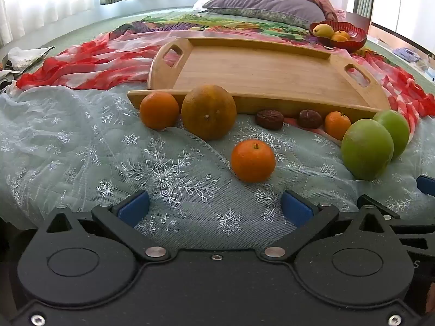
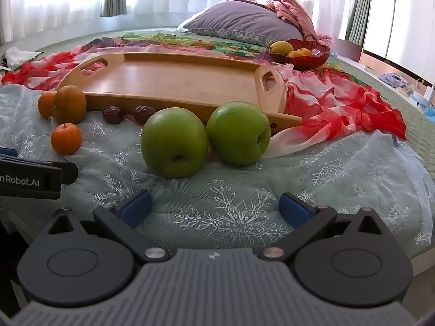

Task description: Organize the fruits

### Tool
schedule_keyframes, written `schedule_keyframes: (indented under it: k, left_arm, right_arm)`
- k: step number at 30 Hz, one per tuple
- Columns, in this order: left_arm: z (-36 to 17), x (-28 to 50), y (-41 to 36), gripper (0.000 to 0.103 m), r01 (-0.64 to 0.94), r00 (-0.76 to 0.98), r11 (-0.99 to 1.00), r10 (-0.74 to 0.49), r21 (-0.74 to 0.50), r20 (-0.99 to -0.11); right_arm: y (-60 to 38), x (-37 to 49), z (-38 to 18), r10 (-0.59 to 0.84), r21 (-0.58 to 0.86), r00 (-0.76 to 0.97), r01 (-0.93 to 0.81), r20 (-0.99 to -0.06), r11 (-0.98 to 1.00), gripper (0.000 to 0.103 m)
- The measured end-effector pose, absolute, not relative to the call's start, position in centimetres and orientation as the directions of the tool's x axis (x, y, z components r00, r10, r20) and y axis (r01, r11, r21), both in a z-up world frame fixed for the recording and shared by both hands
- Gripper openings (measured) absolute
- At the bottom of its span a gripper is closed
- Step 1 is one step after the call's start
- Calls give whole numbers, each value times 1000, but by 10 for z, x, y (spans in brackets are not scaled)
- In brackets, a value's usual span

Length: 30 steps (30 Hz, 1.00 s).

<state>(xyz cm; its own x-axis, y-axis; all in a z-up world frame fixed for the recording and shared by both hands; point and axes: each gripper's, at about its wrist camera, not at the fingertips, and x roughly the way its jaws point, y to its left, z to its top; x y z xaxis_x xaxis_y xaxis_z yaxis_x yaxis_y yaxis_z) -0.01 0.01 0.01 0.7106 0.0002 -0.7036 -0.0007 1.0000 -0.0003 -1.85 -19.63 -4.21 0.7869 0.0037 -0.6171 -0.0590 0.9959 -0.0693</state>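
A wooden tray (image 1: pixel 261 70) (image 2: pixel 185 78) lies on the bed with nothing in it. In front of it sit a large orange (image 1: pixel 208 112) (image 2: pixel 69 104), small oranges (image 1: pixel 159 110) (image 1: pixel 252 160) (image 1: pixel 337 125) (image 2: pixel 66 138), two dark dried fruits (image 1: pixel 269 119) (image 1: pixel 310 119) (image 2: pixel 112 114) and two green apples (image 1: pixel 367 149) (image 1: pixel 394 131) (image 2: pixel 174 142) (image 2: pixel 238 133). My left gripper (image 1: pixel 216 207) is open and empty, just short of the nearest small orange. My right gripper (image 2: pixel 216 206) is open and empty, just short of the apples.
A red bowl (image 1: pixel 350 42) (image 2: pixel 312 57) with a pear and oranges stands behind the tray's right end. Pillows (image 1: pixel 266 0) (image 2: pixel 244 24) lie at the back. A red-white scarf (image 1: pixel 89 65) (image 2: pixel 334 100) and pale snowflake tulle (image 1: pixel 81 149) (image 2: pixel 339 174) cover the bed.
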Motion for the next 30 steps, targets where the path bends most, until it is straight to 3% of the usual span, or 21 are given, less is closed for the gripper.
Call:
schedule_keyframes:
  k: [30]
  left_arm:
    - [0,0,0,103,0,705,1000,11,15,-709]
  right_arm:
    - [-194,-18,-42,4,-75,782,-64,-624,995,103]
